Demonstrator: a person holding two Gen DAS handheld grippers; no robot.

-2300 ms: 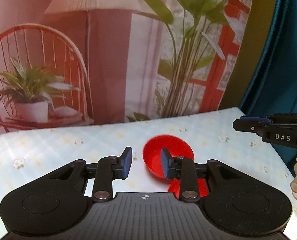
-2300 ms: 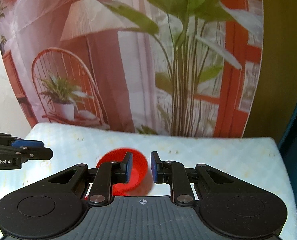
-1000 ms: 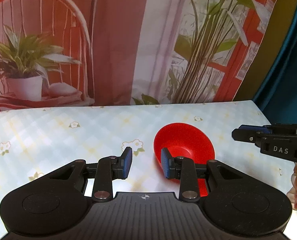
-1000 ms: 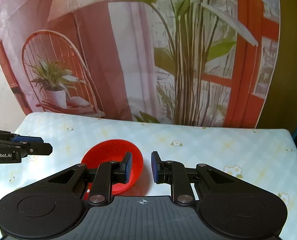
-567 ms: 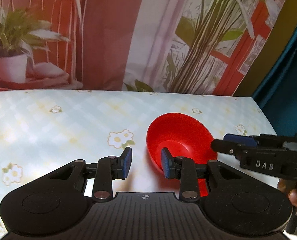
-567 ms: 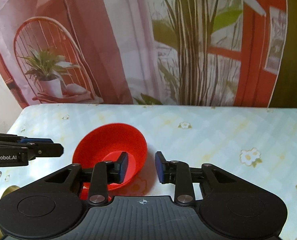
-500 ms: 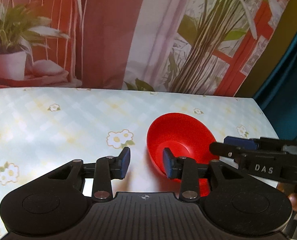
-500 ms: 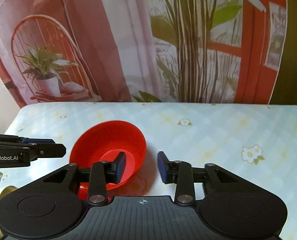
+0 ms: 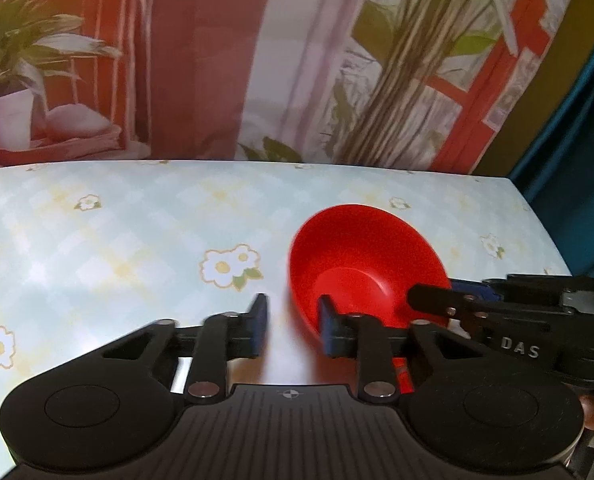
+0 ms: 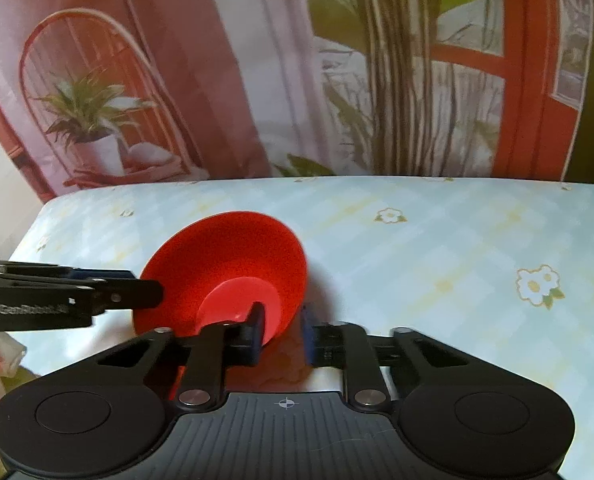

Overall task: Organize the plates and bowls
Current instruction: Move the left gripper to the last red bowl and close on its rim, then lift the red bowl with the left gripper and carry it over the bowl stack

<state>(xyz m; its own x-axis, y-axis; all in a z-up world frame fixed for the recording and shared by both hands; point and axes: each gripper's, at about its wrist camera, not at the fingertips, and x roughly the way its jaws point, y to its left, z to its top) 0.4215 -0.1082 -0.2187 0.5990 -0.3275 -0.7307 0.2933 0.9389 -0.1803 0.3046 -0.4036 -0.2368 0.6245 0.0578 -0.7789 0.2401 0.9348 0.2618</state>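
A red bowl (image 9: pixel 361 256) (image 10: pixel 233 260) stands on the flowered tablecloth, seemingly on top of another red dish that shows just beneath it. My left gripper (image 9: pixel 291 326) is open, its jaws astride the bowl's near left rim. My right gripper (image 10: pixel 281 330) is open, its jaws astride the bowl's near right rim. Each gripper shows from the side in the other's view. Neither jaw pair has closed on the rim.
The table (image 9: pixel 97 248) has a pale checked cloth with flower prints. A printed backdrop (image 10: pixel 217 80) with plants and a chair hangs right behind the far edge. A teal curtain (image 9: pixel 585 120) is at the right.
Both grippers have moved forward and down to the bowl, their jaws have widened a little, and they now straddle its rim from either side.
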